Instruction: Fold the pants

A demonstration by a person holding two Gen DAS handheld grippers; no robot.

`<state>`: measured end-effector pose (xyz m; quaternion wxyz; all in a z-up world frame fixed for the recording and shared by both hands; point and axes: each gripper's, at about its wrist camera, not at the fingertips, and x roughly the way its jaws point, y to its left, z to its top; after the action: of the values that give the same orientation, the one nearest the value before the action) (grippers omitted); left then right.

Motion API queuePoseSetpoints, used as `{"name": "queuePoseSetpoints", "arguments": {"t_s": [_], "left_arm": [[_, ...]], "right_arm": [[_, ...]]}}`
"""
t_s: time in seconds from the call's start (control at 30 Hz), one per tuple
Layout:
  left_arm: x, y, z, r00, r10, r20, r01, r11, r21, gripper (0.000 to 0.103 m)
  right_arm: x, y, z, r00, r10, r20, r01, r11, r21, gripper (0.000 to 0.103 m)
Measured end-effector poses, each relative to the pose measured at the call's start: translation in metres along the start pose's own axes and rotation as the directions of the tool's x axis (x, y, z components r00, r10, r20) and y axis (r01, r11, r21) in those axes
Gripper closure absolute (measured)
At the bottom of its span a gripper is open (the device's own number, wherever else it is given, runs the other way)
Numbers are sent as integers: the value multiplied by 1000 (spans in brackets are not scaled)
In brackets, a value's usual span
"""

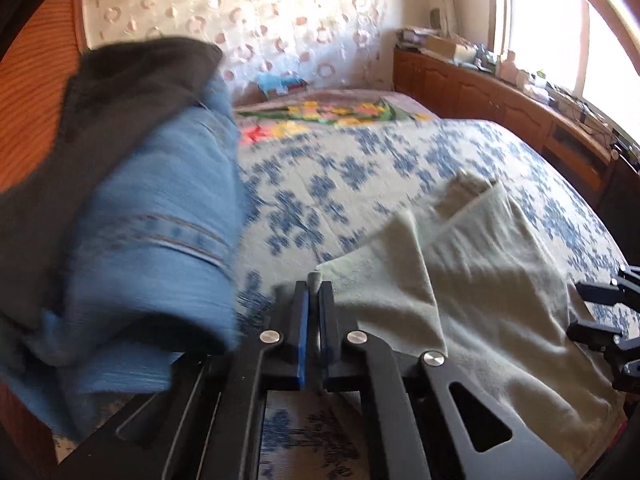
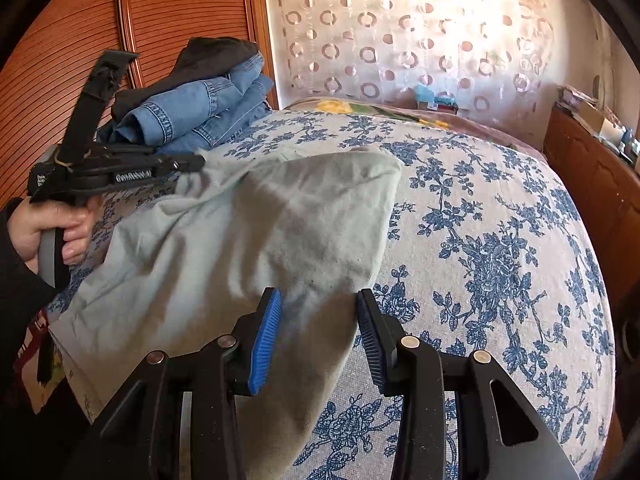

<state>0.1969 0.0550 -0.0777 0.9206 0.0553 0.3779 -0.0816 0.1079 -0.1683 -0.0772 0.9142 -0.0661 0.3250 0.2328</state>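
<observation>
Pale green pants [image 1: 460,260] lie loosely folded on the blue-flowered bedspread [image 1: 340,184]. My left gripper [image 1: 314,292] is shut on the pants' near edge, and a small nub of cloth pokes out between its tips. In the right wrist view the same left gripper [image 2: 200,162] pinches a corner of the pants [image 2: 260,232] at their far left, with a hand [image 2: 52,228] on its handle. My right gripper [image 2: 318,320] stands open over the pants' near right edge; cloth lies between its blue pads [image 2: 266,336] without being pressed. It also shows at the right edge, right gripper [image 1: 578,312].
A stack of blue jeans [image 2: 192,112] topped by a dark garment [image 2: 216,54] sits on the bed's far left, close beside the left gripper. A wooden wardrobe [image 2: 60,40] stands behind it. A low wooden cabinet [image 1: 500,100] runs along the right. Bare bedspread [image 2: 500,240] extends right.
</observation>
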Motion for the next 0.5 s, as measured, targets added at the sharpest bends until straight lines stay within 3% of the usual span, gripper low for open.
{"name": "queuePoseSetpoints", "arguments": {"t_s": [0.17, 0.37, 0.43, 0.5], "left_arm": [[-7, 14, 4, 999, 22, 23, -21, 999, -32, 98], [-10, 14, 0, 1000, -12, 10, 13, 999, -50, 97], [-13, 10, -3, 1000, -23, 8, 23, 999, -48, 91], [-18, 4, -7, 1000, -21, 7, 21, 999, -30, 78]], "right_arm": [[1, 0, 0, 1000, 0, -1, 0, 1000, 1, 62], [1, 0, -1, 1000, -1, 0, 1, 1000, -1, 62], [1, 0, -1, 1000, 0, 1, 0, 1000, -1, 62], [1, -1, -1, 1000, 0, 1, 0, 1000, -1, 62]]}}
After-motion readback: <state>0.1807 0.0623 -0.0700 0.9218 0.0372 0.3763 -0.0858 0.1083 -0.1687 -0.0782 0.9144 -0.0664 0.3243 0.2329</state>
